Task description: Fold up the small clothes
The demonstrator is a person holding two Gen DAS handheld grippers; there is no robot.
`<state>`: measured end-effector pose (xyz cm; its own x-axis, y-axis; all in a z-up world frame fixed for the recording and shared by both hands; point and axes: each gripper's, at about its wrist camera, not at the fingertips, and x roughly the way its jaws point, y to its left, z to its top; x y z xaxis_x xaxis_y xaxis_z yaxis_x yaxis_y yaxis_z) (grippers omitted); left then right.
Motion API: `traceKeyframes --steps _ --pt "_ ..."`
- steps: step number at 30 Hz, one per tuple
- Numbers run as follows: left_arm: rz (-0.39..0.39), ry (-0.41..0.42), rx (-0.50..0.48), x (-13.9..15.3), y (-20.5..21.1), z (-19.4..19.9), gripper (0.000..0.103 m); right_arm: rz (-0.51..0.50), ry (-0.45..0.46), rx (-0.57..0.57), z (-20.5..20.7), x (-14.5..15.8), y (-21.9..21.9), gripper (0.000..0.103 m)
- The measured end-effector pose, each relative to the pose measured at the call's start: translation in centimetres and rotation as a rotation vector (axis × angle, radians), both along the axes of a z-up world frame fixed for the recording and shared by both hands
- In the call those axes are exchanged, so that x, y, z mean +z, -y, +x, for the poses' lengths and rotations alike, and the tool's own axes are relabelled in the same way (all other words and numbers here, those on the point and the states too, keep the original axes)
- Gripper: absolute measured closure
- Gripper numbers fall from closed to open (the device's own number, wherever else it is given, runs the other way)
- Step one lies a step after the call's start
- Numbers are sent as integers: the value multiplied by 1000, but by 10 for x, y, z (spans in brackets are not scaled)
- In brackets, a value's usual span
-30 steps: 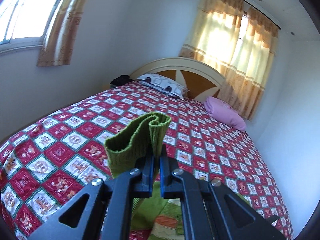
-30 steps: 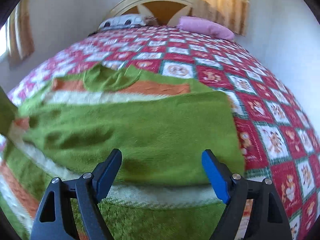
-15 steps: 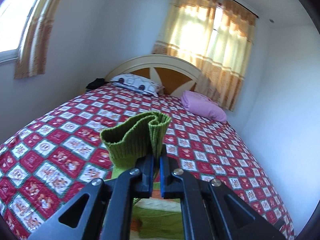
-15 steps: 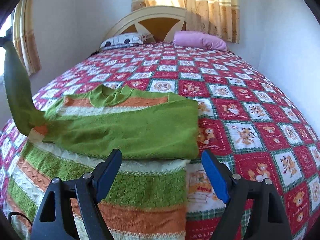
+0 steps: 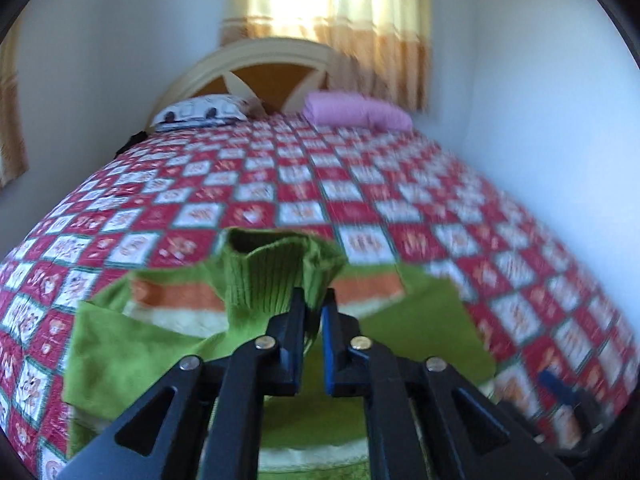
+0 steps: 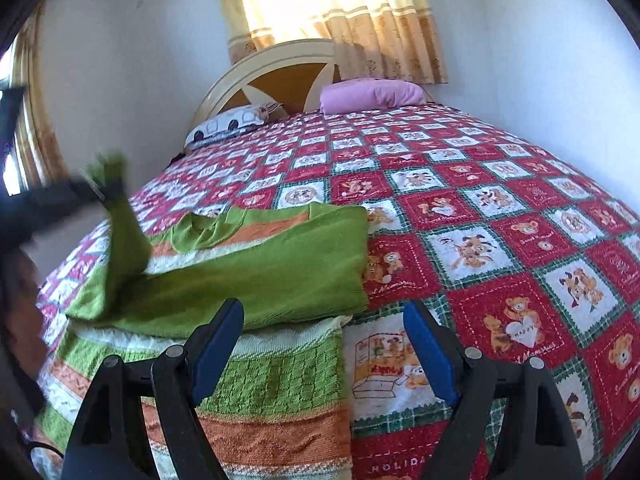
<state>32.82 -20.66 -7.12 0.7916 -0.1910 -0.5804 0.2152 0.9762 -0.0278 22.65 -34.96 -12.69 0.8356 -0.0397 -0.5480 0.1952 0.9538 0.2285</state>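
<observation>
A green knitted sweater point(image 6: 260, 272) with orange and white stripes lies on the near part of the bed, its right side folded over the body. My left gripper point(image 5: 314, 300) has the ribbed green sleeve cuff point(image 5: 272, 276) between its jaws, which are opening; the cuff still stands up from the tips. In the right wrist view the sleeve point(image 6: 124, 236) rises from the sweater's left side to that blurred left gripper point(image 6: 96, 188). My right gripper point(image 6: 324, 312) stands open above the sweater's lower hem, holding nothing. Its blue pad point(image 5: 560, 388) shows blurred at the lower right.
The bed carries a red and white patchwork quilt point(image 6: 500, 216). A patterned pillow point(image 6: 232, 124) and a pink pillow point(image 6: 372, 94) lie by the headboard point(image 6: 280, 76). White walls close in on both sides; curtains point(image 6: 340, 12) hang behind.
My left gripper has swung right and down, carrying the sleeve cuff over the sweater's body, and its jaws have parted a little. The right gripper pulled back from the sweater, staying open.
</observation>
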Motion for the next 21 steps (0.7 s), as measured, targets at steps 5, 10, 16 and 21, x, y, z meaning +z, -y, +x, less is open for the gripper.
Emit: traceKeyframes --steps 5,10,16,21 --pt "69 75 -64 10 -16 -33 35 41 2 1 0 -2 6 21" --pt "157 176 12 16 -93 -65 6 11 41 40 -6 4 -2 21" --pt "378 89 196 -34 -186 -59 3 64 -7 142 6 16 -18 21" --pt "336 -76 276 -69 -223 -30 3 156 -129 259 53 16 -42 32"
